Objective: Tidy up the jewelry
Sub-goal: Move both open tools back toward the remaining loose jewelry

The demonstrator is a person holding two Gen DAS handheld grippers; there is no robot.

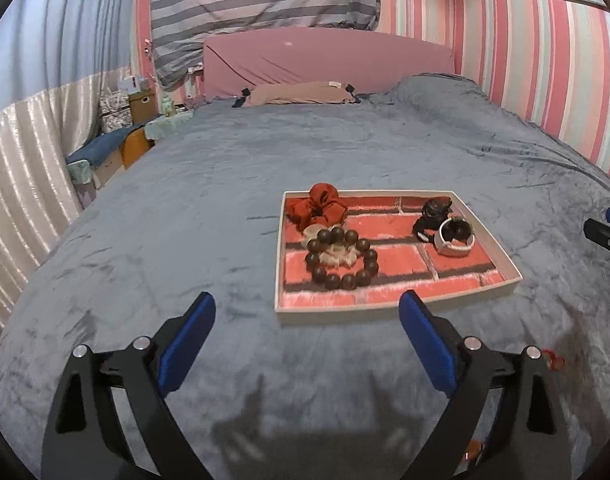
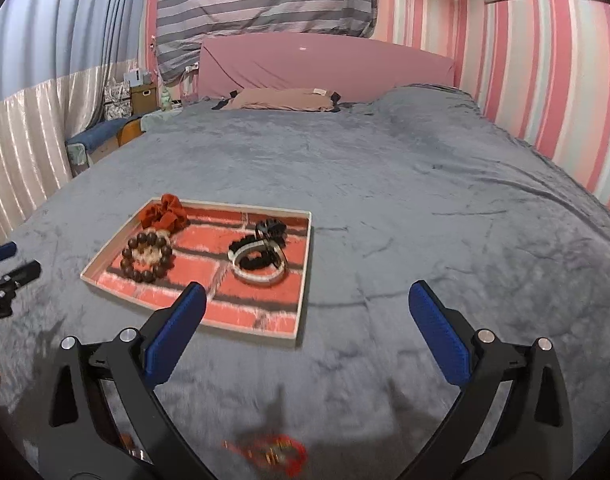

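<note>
A shallow tray [image 1: 501, 258] with a red brick print lies on the grey bedspread; it also shows in the right wrist view [image 2: 301, 264]. In it are a red scrunchie [image 1: 319, 208], a dark wooden bead bracelet [image 1: 342, 258] around a beige scrunchie, a white bangle [image 1: 453, 240] and black hair ties [image 1: 435, 212]. A red beaded bracelet [image 2: 281, 452] lies on the bed below my right gripper [image 2: 307, 304]. My left gripper [image 1: 307, 312] is open and empty, just in front of the tray. My right gripper is open and empty, right of the tray's near corner.
The grey bedspread [image 1: 225, 184] covers the bed. A pink headboard [image 1: 329, 60] and a pillow [image 1: 301, 94] are at the far end. A striped wall runs along the right. Curtains and a cluttered bedside area [image 1: 117, 136] are on the left.
</note>
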